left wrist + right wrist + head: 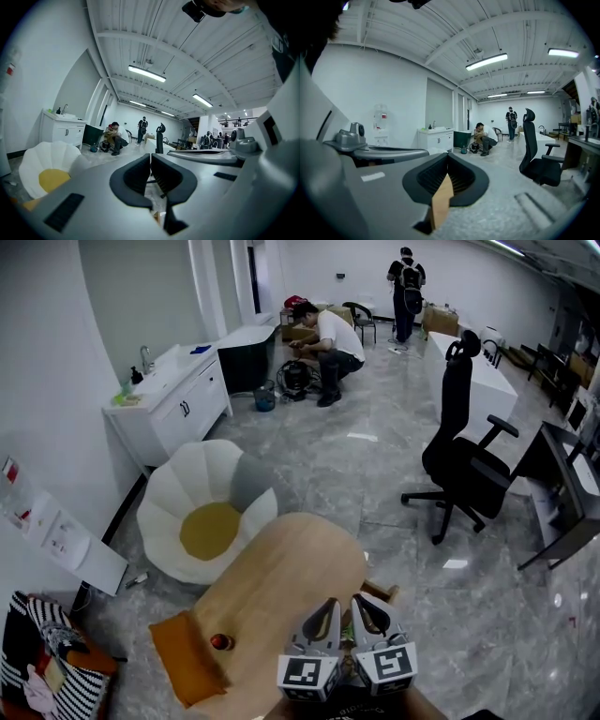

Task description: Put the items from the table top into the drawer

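Both grippers hang side by side at bottom centre, pointing almost level over the near end of the wooden table (281, 568). The left gripper (330, 607) has its jaws pressed together with nothing between them. The right gripper (362, 604) is closed too. A tan wooden sliver shows under its tips, and I can't tell if it's pinched. My read: a carrying-nothing pose, not a grab. A small red item (221, 641) sits on the table at lower left, just beside an orange cushion (186, 659). The drawer isn't clearly in sight. The white petal chair (208, 521) and black office chair (459, 456) stand well apart from the grippers, and nothing blocks the reach.
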{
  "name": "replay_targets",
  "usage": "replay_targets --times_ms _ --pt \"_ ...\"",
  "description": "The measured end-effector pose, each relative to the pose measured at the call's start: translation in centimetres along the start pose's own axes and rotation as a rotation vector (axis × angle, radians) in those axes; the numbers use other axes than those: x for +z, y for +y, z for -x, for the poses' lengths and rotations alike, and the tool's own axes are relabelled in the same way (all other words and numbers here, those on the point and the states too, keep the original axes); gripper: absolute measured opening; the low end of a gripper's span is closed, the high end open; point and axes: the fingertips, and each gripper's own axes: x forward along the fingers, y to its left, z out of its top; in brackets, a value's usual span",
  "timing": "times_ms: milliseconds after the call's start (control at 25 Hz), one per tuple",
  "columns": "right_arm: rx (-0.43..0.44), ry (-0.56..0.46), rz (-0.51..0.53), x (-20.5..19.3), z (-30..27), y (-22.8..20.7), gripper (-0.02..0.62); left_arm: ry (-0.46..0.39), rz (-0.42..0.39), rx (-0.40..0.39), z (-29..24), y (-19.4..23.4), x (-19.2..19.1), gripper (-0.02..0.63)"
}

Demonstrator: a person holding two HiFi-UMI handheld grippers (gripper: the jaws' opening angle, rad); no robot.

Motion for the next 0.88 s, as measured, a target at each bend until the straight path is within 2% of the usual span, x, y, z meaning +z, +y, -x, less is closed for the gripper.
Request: replay_targets --times_ms 160,880 --pt "0.003 -0.008 0.003 0.4 0.6 0.4 0.003 0.006 -0.015 -0.033 0.4 -0.5 -0.2 0.017" --pt "0.022 -0.029 0.051 0.7 2.7 -0.5 0.003 -0.024 -0.042 -0.037 -0.3 -2.6 -0.1 0.017"
